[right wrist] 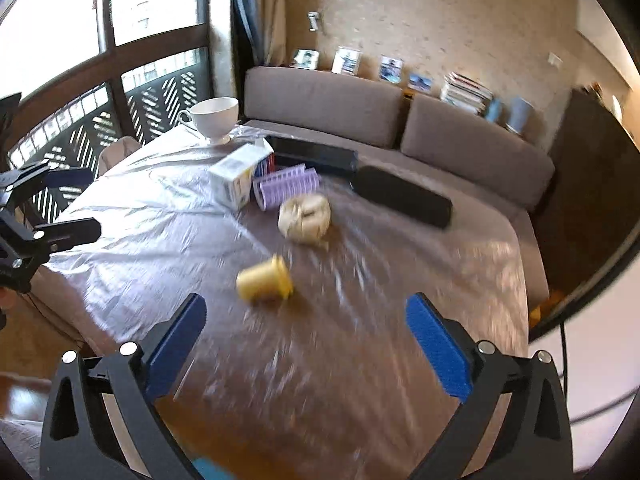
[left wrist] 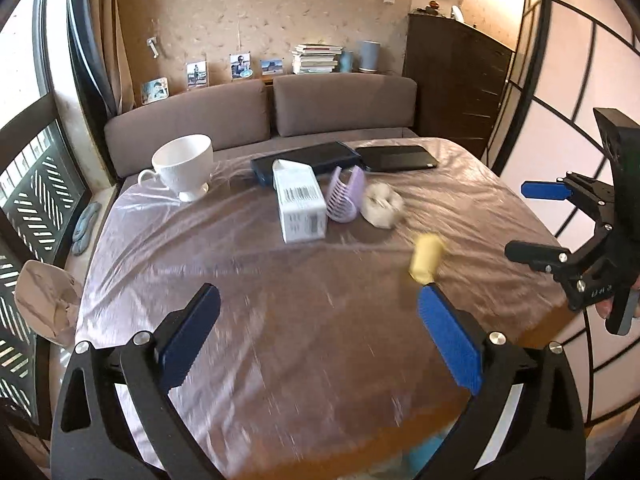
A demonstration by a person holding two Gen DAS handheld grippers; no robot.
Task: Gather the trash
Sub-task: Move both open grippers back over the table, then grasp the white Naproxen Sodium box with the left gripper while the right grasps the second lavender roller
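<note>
Both the left gripper (left wrist: 320,340) and right gripper (right wrist: 306,344) were held wide and empty, while the crumpled paper (left wrist: 383,205), yellow cup (left wrist: 426,258) and carton (left wrist: 300,206) were left uncollected mid-worktop (left wrist: 280,360).

Grey-brown sofa (left wrist: 264,116) beyond the fingertips, speckled tan wall (left wrist: 260,12), bright window (right wrist: 52,8) left, possibly dark cabinet (left wrist: 452,80) right

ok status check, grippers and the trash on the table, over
Left gripper and right gripper open, empty, above the table. Yellow cup on its side, crumpled paper beyond it. Nothing blocking.
</note>
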